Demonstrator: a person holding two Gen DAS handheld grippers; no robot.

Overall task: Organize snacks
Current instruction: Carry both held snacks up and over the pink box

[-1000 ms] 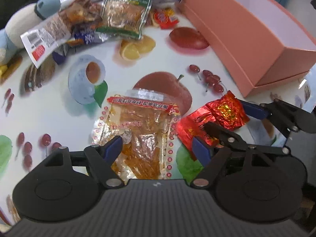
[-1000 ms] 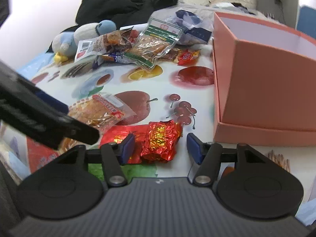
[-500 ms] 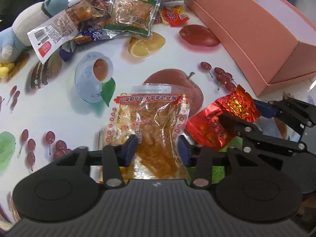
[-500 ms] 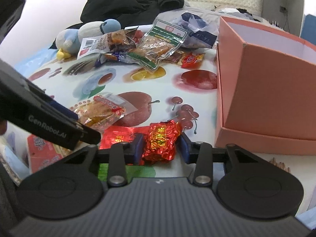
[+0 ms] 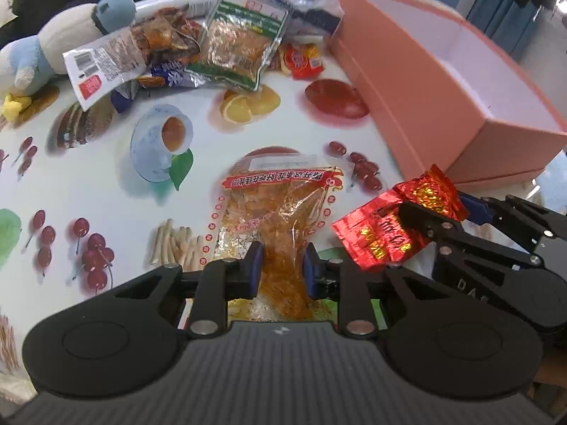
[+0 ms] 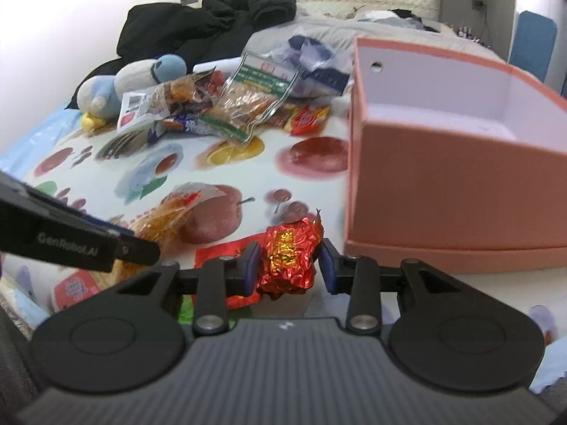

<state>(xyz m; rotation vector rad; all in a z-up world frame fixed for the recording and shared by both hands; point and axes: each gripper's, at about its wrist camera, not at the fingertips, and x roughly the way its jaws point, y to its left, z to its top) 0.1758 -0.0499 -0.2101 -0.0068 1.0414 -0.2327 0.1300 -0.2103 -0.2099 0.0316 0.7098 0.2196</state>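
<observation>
Your left gripper (image 5: 281, 271) pinches the clear orange snack bag (image 5: 280, 212), your right gripper (image 6: 288, 265) the crinkled red foil packet (image 6: 290, 256), both ready for the open pink cardboard box (image 6: 443, 184).

A clear packet of orange snack (image 5: 280, 212), red-bordered, is pinched at its near end, its printed top pointing toward 12 o'clock. At its 3 o'clock a crinkled red foil packet (image 6: 288, 260) is held, apparently lifted. An open pink box (image 6: 443, 191) stands at 1 o'clock.
</observation>
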